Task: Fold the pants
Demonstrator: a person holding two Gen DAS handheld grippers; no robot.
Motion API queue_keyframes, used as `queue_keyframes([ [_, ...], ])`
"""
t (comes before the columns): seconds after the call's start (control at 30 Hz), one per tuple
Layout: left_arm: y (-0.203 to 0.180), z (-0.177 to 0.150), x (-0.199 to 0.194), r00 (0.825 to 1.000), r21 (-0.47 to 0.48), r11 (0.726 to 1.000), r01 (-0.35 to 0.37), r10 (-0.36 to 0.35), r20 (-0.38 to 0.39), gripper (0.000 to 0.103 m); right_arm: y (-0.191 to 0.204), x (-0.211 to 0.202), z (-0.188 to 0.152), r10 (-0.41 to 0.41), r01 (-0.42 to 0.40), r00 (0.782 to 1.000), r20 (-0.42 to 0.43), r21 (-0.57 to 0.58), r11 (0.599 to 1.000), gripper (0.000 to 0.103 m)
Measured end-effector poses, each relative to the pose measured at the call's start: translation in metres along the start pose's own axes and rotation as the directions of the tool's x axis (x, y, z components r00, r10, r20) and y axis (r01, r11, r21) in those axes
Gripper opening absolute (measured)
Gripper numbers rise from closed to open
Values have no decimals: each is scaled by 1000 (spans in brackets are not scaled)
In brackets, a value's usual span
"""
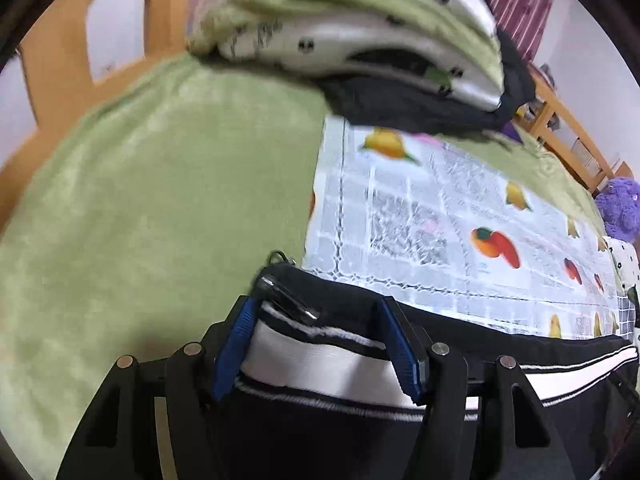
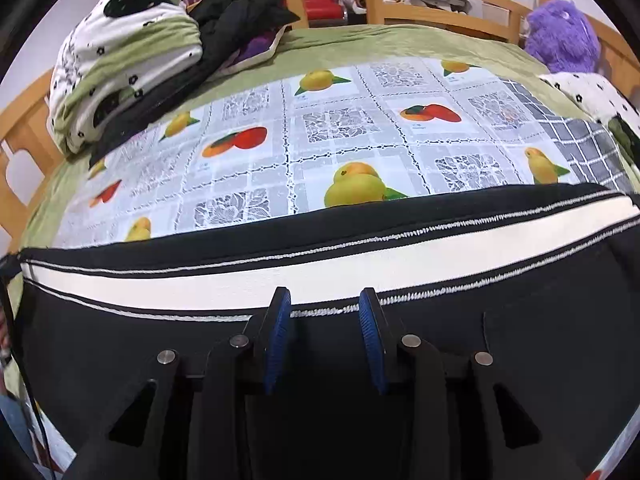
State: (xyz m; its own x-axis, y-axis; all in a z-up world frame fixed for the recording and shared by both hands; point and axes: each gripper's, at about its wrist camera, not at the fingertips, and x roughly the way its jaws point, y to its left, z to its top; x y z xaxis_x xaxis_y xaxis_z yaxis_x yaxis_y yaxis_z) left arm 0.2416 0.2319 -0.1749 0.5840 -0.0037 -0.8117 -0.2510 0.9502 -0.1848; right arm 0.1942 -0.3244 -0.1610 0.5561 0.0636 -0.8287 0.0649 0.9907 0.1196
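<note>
The black pants [image 2: 160, 344] with a white side stripe lie stretched lengthwise across the fruit-printed cloth on the bed

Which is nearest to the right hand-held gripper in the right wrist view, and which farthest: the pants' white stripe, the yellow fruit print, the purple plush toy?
From the right hand-held gripper:
1. White stripe of the pants, just beyond the fingertips.
2. Yellow fruit print, beyond the pants on the tablecloth.
3. Purple plush toy, far right, by the bed rail.
</note>
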Motion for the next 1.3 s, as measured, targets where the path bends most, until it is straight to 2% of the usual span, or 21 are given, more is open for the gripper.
queue_keyframes([
  [0.07, 2, 0, 1, 1000, 22, 1000, -22, 22, 6, 24, -2, 3, 1, -11, 11, 1000, -5, -6, 1000, 35],
  [0.13, 12, 0, -20, 994, -19, 997, 69, -67, 87, 23, -6, 3, 1, 5, -5, 1000, -9, 1, 1000, 35],
  [0.17, 15, 2, -25, 992, -24, 996, 83, -80, 99, 23, -10, 2, 1, 5, -5, 1000, -5, 7, 1000, 35],
  [0.23, 17, 0, -16, 994, -23, 999, 43, -41, 101, 23, -12, -2, 1, 4, -4, 1000, 9, 10, 1000, 35],
  [0.27, 17, -2, -3, 998, -26, 1000, 15, -13, 66, 23, -14, -4, 1, 9, -9, 1000, 21, 7, 1000, 35],
  [0.3, 18, -7, 17, 1000, -35, 999, -19, 19, 0, 25, -14, -5, 1, 12, -12, 1000, 27, 5, 1000, 35],
  [0.37, 14, -10, 18, 999, -36, 999, -38, 39, 22, 29, -17, -6, 2, 11, -11, 999, 45, 4, 1000, 35],
  [0.47, 0, -10, 6, 989, 0, 989, -146, 146, 36, 54, -24, -3, 6, -9, 10, 999, 50, -9, 1000, 35],
  [0.53, -3, -12, 0, 987, 26, 987, -160, 159, 35, 54, -29, -2, 13, -23, 25, 997, 68, -27, 999, 36],
  [0.6, -5, -16, -7, 989, 44, 988, -145, 144, 26, 54, -31, 1, 23, -13, 18, 997, 78, -68, 998, 48],
  [0.73, 1, -20, -17, 995, 18, 995, -103, 102, 11, 55, -23, 15, 47, 14, 4, 997, 74, -237, 972, 54],
  [0.8, 3, -25, -19, 996, 8, 996, -91, 91, 2, 55, -21, 25, 59, 31, -13, 998, 52, -313, 950, 58],
  [0.87, 3, -27, -17, 995, 4, 995, -98, 98, -4, 55, -24, 43, 68, 52, -60, 998, -32, -354, 933, 58],
  [0.93, 2, -31, -13, 994, 7, 994, -109, 109, -8, 55, -23, 61, 68, 56, -105, 989, -139, -372, 922, 37],
  [0.97, 2, -33, -9, 992, 14, 992, -122, 122, -11, 56, -22, 68, 66, 47, -108, 986, -159, -395, 912, 9],
  [1.07, 0, -34, -7, 989, 19, 989, -149, 149, -2, 56, -9, 61, 57, 7, -26, 999, -41, -487, 873, 4],
  [1.1, -1, -32, -9, 989, 15, 989, -147, 147, 5, 56, -8, 57, 58, 7, -4, 1000, 5, -482, 876, 3],
  [1.2, -3, -27, -11, 992, -13, 992, -128, 128, 8, 56, -18, 63, 65, 29, -17, 999, 24, -394, 919, 0],
  [1.23, -5, -26, -10, 991, -9, 991, -137, 137, -2, 56, -21, 73, 66, -20, 32, 999, 37, -358, 933, 0],
  [1.27, -7, -25, -9, 989, 2, 989, -146, 146, -7, 56, -24, 86, 67, -53, 52, 999, 7, -338, 940, 0],
  [1.3, -9, -25, -11, 988, 16, 988, -155, 156, -7, 56, -24, 90, 66, -51, 50, 999, 5, -327, 944, 0],
])
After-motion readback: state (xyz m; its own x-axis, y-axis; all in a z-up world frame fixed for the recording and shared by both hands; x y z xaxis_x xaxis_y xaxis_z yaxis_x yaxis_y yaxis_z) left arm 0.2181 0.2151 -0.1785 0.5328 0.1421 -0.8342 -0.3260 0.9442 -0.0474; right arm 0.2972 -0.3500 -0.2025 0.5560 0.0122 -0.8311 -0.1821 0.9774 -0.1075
